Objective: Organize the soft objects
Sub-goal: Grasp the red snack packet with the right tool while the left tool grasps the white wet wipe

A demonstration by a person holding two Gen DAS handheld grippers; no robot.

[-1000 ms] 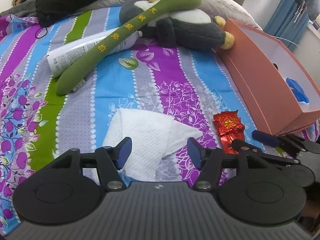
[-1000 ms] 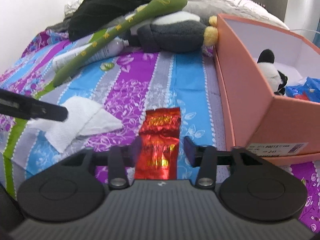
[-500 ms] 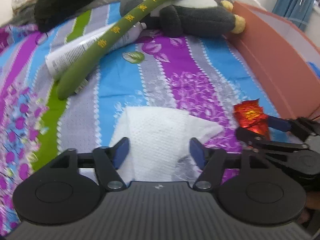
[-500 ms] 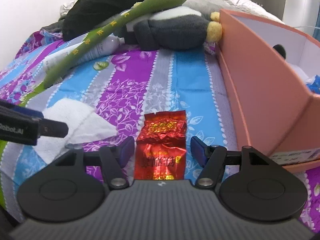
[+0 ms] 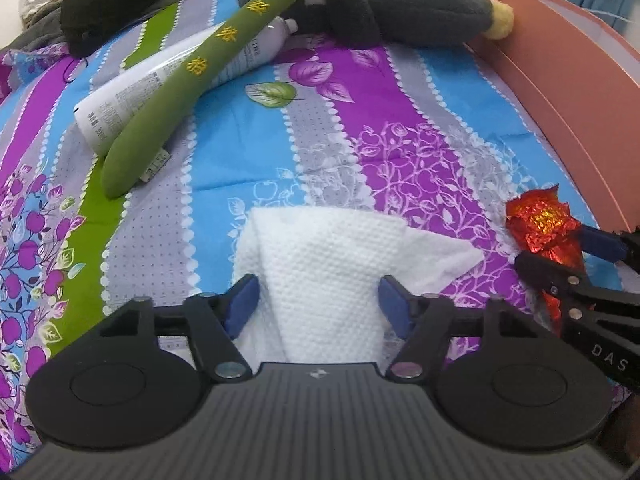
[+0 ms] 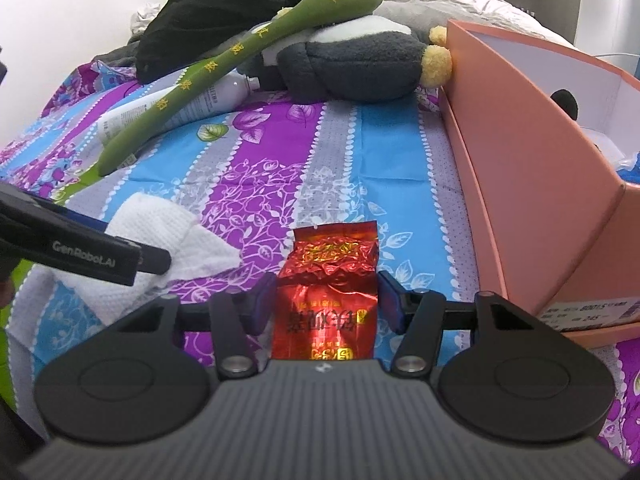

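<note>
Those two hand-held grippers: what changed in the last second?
Both moved forward and lower. The left hand-held gripper now straddles the white textured paper towel; the right hand-held gripper now straddles the red foil packet. Neither has closed. The long green plush, white bottle and pink cardboard box stayed put.

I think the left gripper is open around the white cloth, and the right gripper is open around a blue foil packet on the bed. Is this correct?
Not quite: the foil packet is red, not blue, as the right wrist view shows. The rest holds: the right gripper is open around it on the bed, and the left gripper is open around the white cloth.
</note>
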